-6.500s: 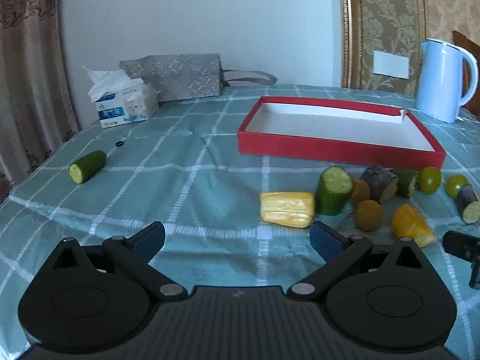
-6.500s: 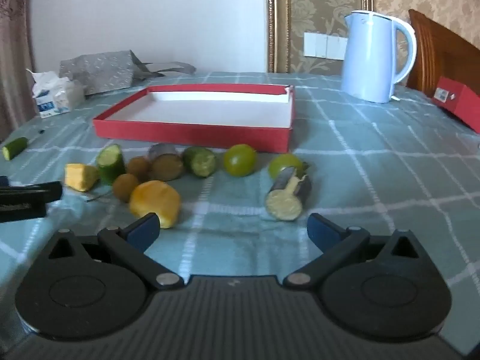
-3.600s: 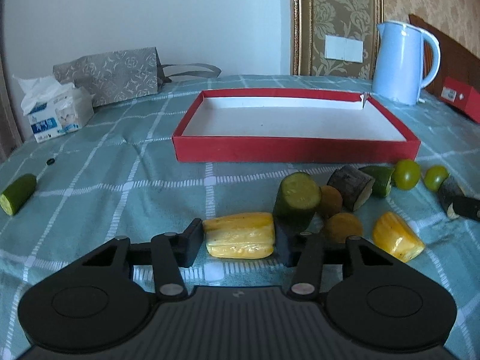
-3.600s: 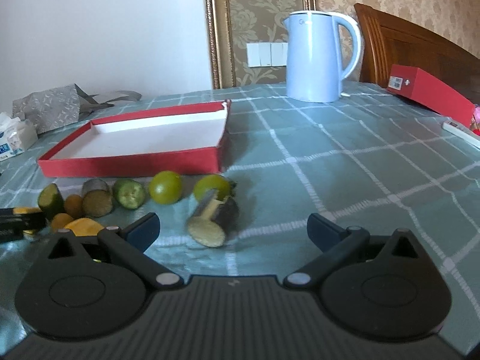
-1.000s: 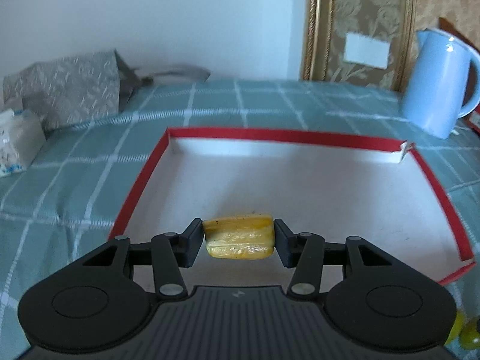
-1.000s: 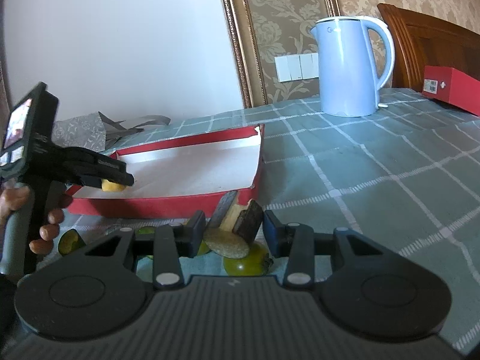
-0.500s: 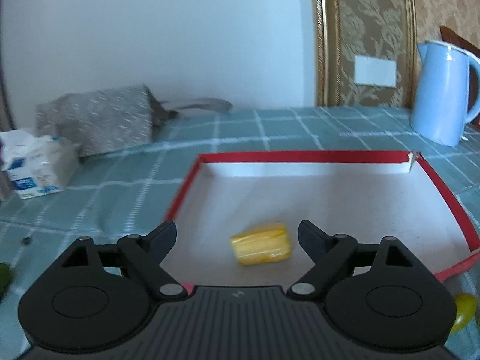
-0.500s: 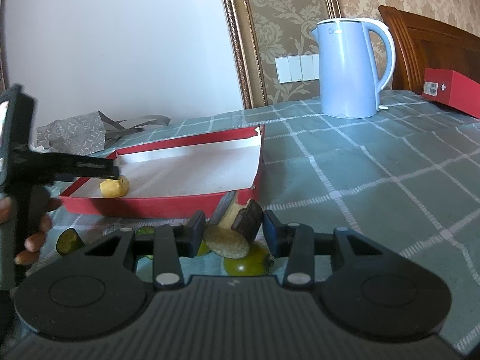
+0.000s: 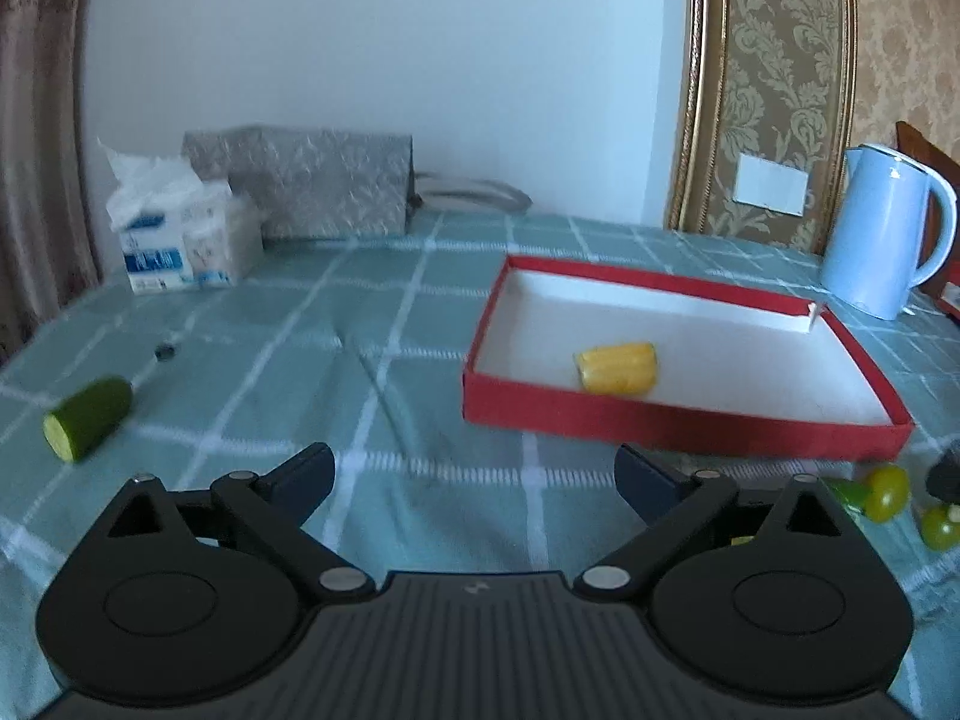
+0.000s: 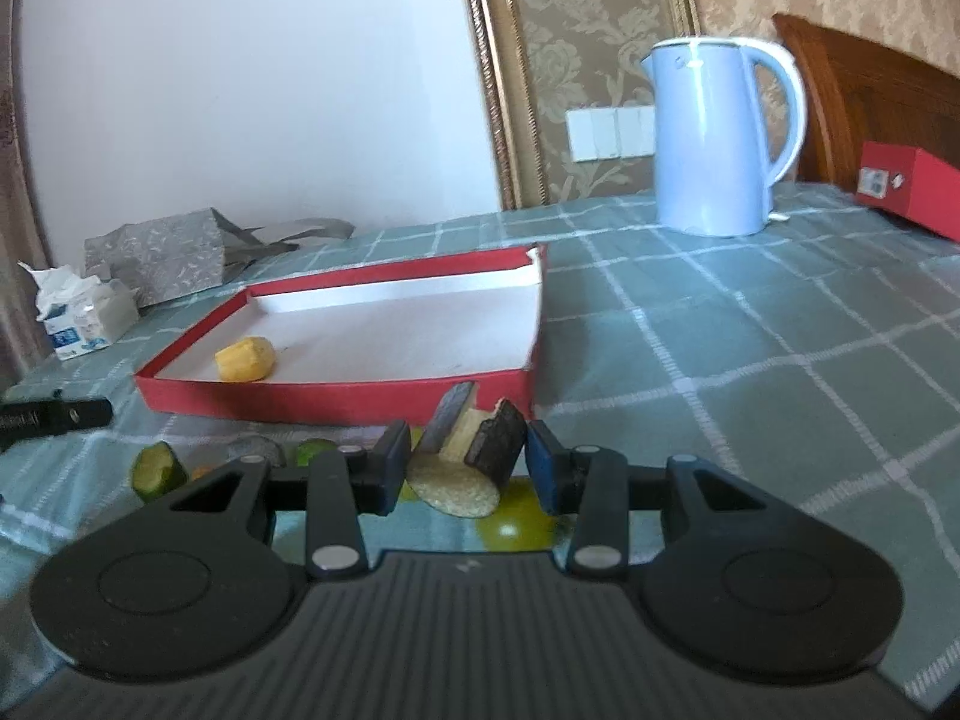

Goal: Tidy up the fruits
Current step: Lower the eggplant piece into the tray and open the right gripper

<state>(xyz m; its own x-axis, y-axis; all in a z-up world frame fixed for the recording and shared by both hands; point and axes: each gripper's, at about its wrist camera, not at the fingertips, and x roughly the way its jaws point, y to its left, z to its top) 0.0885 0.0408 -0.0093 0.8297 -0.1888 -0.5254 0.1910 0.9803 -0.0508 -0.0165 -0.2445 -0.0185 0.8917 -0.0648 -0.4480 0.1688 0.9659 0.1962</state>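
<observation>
A yellow fruit piece (image 9: 617, 367) lies in the red tray (image 9: 678, 423), near its front left corner. My left gripper (image 9: 474, 474) is back from the tray over the tablecloth; its jaws are opening wide with nothing between them. A cut cucumber piece (image 9: 87, 417) lies far left. In the right wrist view my right gripper (image 10: 468, 453) is shut on a dark-skinned piece with a pale cut face (image 10: 457, 489), held just in front of the red tray (image 10: 336, 402). A green fruit (image 10: 513, 519) lies beneath it. The yellow fruit piece (image 10: 245, 359) shows in the tray.
A blue kettle (image 10: 717, 138) stands behind the tray on the right, with a small red box (image 10: 909, 189) beyond it. A tissue box (image 9: 180, 240) and grey bag (image 9: 312, 183) sit at the back left. More fruit pieces (image 10: 157, 471) lie in front of the tray.
My left gripper let go of the yellow piece inside the tray, opened wide and drew back to the left of it. The right gripper kept still with its piece.
</observation>
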